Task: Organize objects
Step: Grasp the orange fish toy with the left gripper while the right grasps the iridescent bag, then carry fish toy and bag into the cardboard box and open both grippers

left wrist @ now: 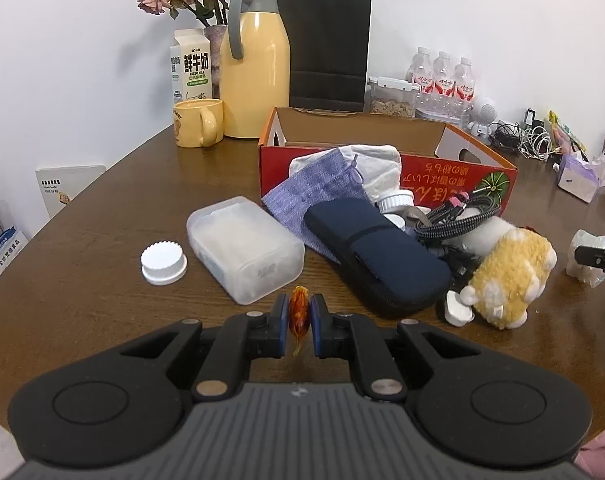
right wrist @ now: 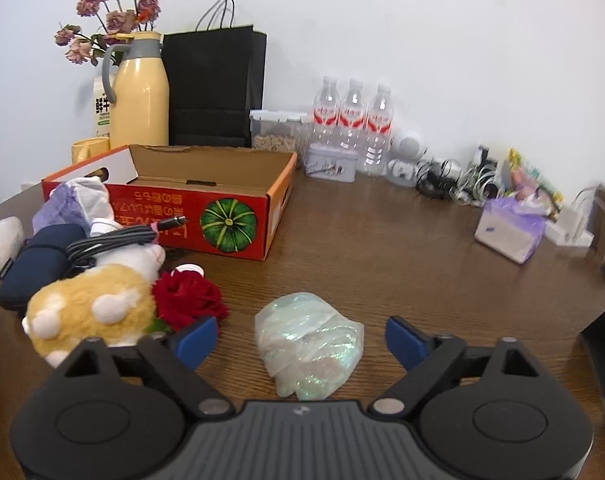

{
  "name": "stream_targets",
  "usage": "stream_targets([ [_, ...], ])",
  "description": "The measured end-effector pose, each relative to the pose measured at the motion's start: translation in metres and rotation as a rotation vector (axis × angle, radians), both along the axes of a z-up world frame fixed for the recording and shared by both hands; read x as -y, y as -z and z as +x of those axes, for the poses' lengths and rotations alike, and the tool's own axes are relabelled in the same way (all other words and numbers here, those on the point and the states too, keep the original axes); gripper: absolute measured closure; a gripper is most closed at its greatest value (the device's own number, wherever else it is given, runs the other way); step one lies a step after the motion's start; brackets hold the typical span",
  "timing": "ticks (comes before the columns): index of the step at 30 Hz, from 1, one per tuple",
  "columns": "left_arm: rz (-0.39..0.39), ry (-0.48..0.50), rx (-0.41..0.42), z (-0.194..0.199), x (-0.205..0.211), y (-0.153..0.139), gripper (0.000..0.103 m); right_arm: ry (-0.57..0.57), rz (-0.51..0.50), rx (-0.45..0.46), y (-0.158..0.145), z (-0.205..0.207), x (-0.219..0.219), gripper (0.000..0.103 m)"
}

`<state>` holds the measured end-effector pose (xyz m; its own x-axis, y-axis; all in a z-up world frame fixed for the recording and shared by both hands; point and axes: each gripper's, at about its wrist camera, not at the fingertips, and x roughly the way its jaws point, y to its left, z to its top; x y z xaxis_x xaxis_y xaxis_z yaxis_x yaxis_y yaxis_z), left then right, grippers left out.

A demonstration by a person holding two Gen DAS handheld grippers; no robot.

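Left gripper jaws pinch a small orange-red trinket above the tabletop. Right gripper jaws stand wide around a shiny plastic wrap, not touching. Pick-up step; next likely: carry both into the red box.

Milk carton half behind flask
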<state>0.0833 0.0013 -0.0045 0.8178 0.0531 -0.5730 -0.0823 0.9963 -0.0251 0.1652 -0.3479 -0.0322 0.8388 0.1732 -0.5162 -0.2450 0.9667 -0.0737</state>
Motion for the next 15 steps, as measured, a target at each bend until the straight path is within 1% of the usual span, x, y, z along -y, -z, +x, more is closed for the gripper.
stream_targets([
  [1,-0.001,-0.003,0.002,0.001,0.000,-0.001,0.091,0.003,0.010,-0.007,0.002,0.004,0.001,0.025],
  [5,0.001,-0.010,0.017,0.008,0.000,-0.005,0.091,-0.031,0.040,-0.048,0.008,0.013,0.003,0.035],
  [6,0.001,-0.011,0.022,0.009,0.000,-0.006,0.091,-0.043,0.052,-0.054,0.009,0.013,0.004,0.045],
  [7,0.000,-0.011,0.028,0.011,-0.001,-0.008,0.091,-0.050,0.064,-0.059,0.010,0.014,0.005,0.053],
  [8,0.001,-0.011,0.033,0.014,-0.001,-0.009,0.091,-0.054,0.070,-0.058,0.010,0.014,0.005,0.054],
  [10,0.000,-0.012,0.044,0.019,-0.001,-0.012,0.091,-0.060,0.071,-0.049,0.007,0.013,0.005,0.060],
  [15,-0.002,-0.009,0.095,0.036,-0.002,-0.027,0.091,-0.074,0.094,0.015,-0.010,0.013,0.002,0.062],
])
